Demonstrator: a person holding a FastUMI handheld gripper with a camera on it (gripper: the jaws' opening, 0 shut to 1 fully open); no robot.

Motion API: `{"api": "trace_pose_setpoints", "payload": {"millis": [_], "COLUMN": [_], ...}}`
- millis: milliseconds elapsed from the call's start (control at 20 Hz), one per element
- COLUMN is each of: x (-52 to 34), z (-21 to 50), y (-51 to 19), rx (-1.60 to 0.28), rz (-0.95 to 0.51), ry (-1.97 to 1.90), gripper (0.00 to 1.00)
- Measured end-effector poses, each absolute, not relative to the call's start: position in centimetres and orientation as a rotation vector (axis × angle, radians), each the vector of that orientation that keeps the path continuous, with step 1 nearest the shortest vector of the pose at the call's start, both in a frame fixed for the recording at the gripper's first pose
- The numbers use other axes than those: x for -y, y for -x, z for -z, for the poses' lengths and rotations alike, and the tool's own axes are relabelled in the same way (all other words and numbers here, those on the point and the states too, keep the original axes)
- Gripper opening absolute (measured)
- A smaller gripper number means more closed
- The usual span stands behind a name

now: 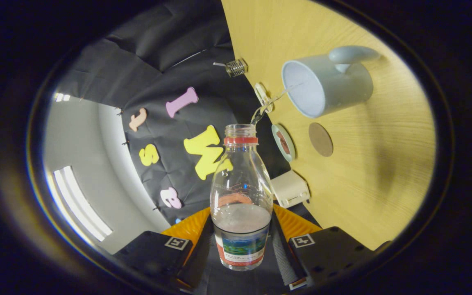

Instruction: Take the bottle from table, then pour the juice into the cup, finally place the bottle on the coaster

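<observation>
So the hand-held gripper (242, 246) has its two fingers closed in on the lower body of the bottle (241, 196), one pressing each side at about the label, and the bottle sits squarely between them. The gap is only as wide as the bottle itself. It's a clear bottle with a red ring under the open neck, and there's a bit of liquid pooled near the label end.

The whole view is rolled over, so the wooden counter (367, 172) runs up the right side instead of lying flat. A thin clear stream (269, 104) leaves the bottle's mouth and arcs over to the pale blue-grey cup (326, 84), landing at its open rim. The cup stands on the counter beyond the fingers and off to the right of the bottle's neck, handle on its far side.

The round brown coaster (321, 139) lies flat on the counter just beside the cup, apart from it, nothing on it. Between the coaster and the bottle neck there's a small round lid-like thing (284, 142) at the counter's edge, can't tell what exactly. A cream boxy thing (290, 188) sits at the edge closer in.
</observation>
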State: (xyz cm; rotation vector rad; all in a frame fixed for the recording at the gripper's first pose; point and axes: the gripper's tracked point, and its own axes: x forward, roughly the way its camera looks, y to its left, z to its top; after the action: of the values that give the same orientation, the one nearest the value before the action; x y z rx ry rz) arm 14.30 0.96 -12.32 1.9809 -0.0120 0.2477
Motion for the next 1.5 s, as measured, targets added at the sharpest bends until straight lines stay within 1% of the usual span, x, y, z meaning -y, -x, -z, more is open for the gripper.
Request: {"api": "trace_pose_setpoints", "payload": {"millis": [150, 250, 650, 850, 1150, 1500], "x": [-1.2, -0.7, 0.7, 1.2, 1.8, 1.4], "z": [11.2, 10.5, 8.3, 8.5, 9.3, 11.6], "y": [-14.8, -15.2, -14.1, -14.1, -13.8, -15.7], "rx": [0.019, 0.028, 0.077, 0.077, 0.068, 0.017], "rz": [-0.28, -0.277, -0.299, -0.294, -0.289, -0.245], "ry": [-2.018, -2.048, -2.187, -2.262, -2.262, -2.328], "gripper": [0.76, 0.76, 0.75, 0.76, 0.75, 0.75]}}
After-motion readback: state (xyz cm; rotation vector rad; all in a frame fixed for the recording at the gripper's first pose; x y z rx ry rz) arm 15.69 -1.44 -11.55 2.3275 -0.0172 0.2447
